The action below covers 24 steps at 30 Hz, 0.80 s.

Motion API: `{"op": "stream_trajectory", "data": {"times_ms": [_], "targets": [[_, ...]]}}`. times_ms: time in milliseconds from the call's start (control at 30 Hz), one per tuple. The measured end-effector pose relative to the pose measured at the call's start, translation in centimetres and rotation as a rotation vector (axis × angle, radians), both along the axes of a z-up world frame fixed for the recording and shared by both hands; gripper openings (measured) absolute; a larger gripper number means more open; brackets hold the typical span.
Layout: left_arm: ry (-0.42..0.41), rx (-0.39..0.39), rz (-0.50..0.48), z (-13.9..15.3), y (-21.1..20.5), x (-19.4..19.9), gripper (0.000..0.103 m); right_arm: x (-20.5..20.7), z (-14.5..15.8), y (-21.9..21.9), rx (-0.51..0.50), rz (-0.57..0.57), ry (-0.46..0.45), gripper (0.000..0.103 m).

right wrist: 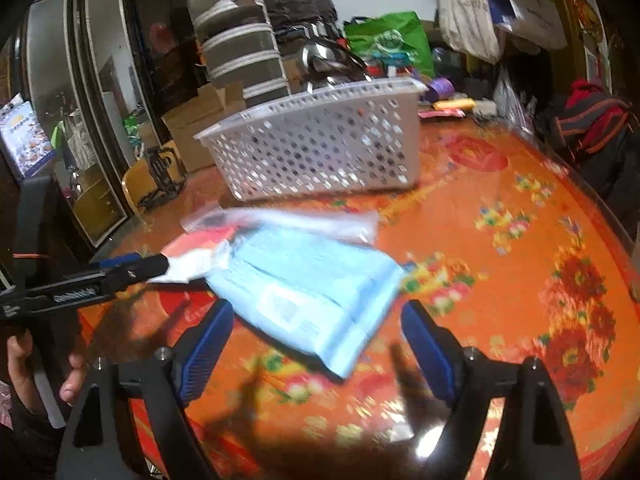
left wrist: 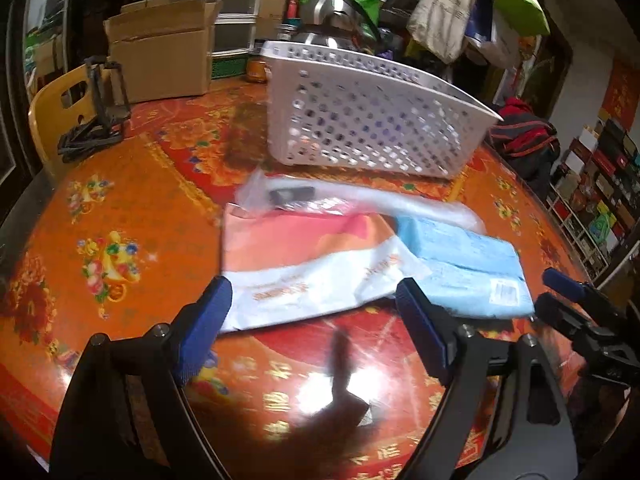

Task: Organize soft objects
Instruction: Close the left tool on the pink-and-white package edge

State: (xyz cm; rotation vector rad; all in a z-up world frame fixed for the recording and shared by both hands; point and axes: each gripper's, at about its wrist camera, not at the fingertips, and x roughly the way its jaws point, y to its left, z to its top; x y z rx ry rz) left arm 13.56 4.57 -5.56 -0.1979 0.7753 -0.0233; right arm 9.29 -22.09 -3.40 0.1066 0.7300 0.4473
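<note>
Three soft packets lie on the red-and-gold table (left wrist: pixel 120 208), and as far as I can see none has gone into the white perforated basket (left wrist: pixel 372 120) standing just behind them; through its holes nothing shows inside, though I cannot see its floor properly. So the sorting looks barely begun, with all three left to move.

The packets overlap in a loose heap: an orange-and-white mailer bag (left wrist: pixel 304 264) nearest the left side, a pale blue soft pack (left wrist: pixel 468 264) resting against its right edge, and a clear plastic pouch (left wrist: pixel 320 196) with something dark in it, partly tucked under both on the basket side.

The left gripper (left wrist: pixel 312 304) hangs with its blue pads spread wide and nothing between them; the mailer bag's near edge sits just ahead of its fingertips, roughly centred in the gap. The right gripper (right wrist: pixel 316 328) is likewise gaping and empty, and the blue soft pack's (right wrist: pixel 316 284) near corner reaches down between its two fingers without either pad pressing on it, so far as the blur allows. Neither tool has a hold on anything
</note>
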Motion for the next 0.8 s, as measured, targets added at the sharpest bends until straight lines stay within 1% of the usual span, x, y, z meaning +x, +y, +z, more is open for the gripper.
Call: {"op": "stream_trajectory", "data": {"times_ms": [67, 133, 167, 233, 300, 367, 433, 500, 567, 667, 700, 733, 800], "targets": [[0.006, 0.001, 0.023, 0.0, 1.1, 0.3, 0.082, 0.3, 1.0, 1.4, 0.003, 0.032, -0.026, 0.082], [0.024, 0.005, 0.04, -0.2, 1.9, 0.8, 0.082, 0.8, 1.5, 2.9, -0.008, 0.063, -0.035, 0.077], [0.036, 0.002, 0.052, -0.5, 2.5, 1.1, 0.082, 1.2, 1.7, 4.0, -0.012, 0.087, -0.037, 0.073], [0.057, -0.014, 0.064, -1.1, 3.5, 1.5, 0.082, 2.1, 1.9, 6.1, -0.022, 0.126, -0.028, 0.066], [0.069, -0.024, 0.066, -1.6, 4.1, 1.7, 0.082, 3.3, 1.6, 8.5, -0.022, 0.179, 0.002, 0.058], [0.078, -0.022, 0.065, -1.9, 4.3, 1.9, 0.082, 4.2, 1.3, 10.3, -0.034, 0.219, 0.027, 0.054], [0.085, -0.03, 0.055, -2.3, 4.5, 2.1, 0.081, 5.3, 0.8, 12.0, -0.057, 0.237, 0.053, 0.053], [0.096, -0.035, 0.046, -2.7, 4.4, 2.5, 0.076, 6.2, 0.5, 13.0, -0.049, 0.258, 0.079, 0.046], [0.107, -0.05, 0.032, -3.1, 4.4, 2.8, 0.071, 6.8, 0.1, 13.7, -0.06, 0.269, 0.095, 0.046], [0.103, -0.043, 0.014, -3.2, 4.0, 3.0, 0.067, 7.5, -0.6, 14.3, -0.066, 0.285, 0.121, 0.046], [0.102, -0.04, 0.009, -3.2, 3.9, 3.1, 0.065, 7.8, -0.8, 14.3, -0.068, 0.29, 0.129, 0.044], [0.102, -0.042, 0.005, -3.3, 3.8, 3.2, 0.061, 7.9, -0.9, 14.4, -0.068, 0.297, 0.137, 0.042], [0.1, -0.044, -0.009, -3.3, 3.6, 3.4, 0.057, 8.3, -1.3, 14.3, -0.074, 0.304, 0.152, 0.036]]}}
